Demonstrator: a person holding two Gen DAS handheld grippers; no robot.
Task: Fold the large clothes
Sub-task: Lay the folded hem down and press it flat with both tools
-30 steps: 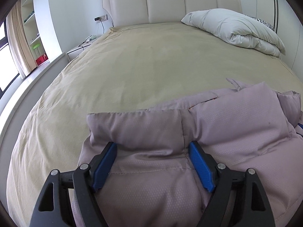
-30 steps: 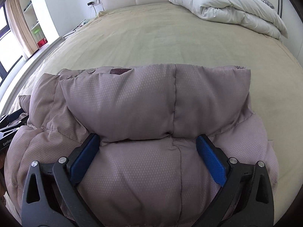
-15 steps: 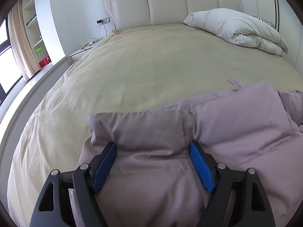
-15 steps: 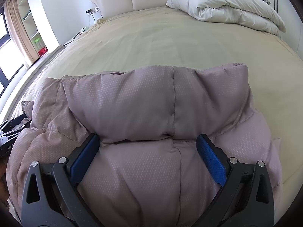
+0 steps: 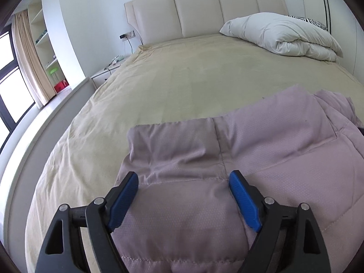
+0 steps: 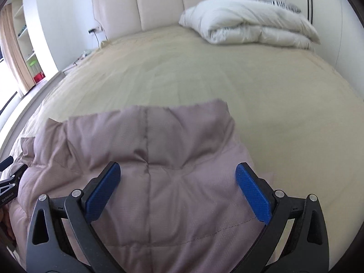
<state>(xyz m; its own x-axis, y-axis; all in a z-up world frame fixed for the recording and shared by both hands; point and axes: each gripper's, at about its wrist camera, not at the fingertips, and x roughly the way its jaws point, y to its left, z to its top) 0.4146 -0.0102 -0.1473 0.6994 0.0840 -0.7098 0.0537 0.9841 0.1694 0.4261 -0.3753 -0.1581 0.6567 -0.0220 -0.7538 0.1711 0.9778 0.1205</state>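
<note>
Mauve quilted puffer jacket point(image 5: 261, 159) lies at the near end of the tan bedspread point(image 5: 182, 86); wide bare cover beyond it up to the folded white duvet point(image 5: 284, 36) by the padded headboard point(image 5: 204, 13). Versus a second ago: both views pulled back, jacket's folded edge sits further off. Left gripper point(image 5: 183, 178): jaws opening, jacket between them, blue pads not pressing. Right gripper point(image 6: 177, 169): jaws wide apart over the jacket, no grip.

Mauve quilted jacket point(image 5: 261, 150), beige bedspread point(image 5: 182, 79), blue-padded black gripper point(image 5: 183, 178).
</note>
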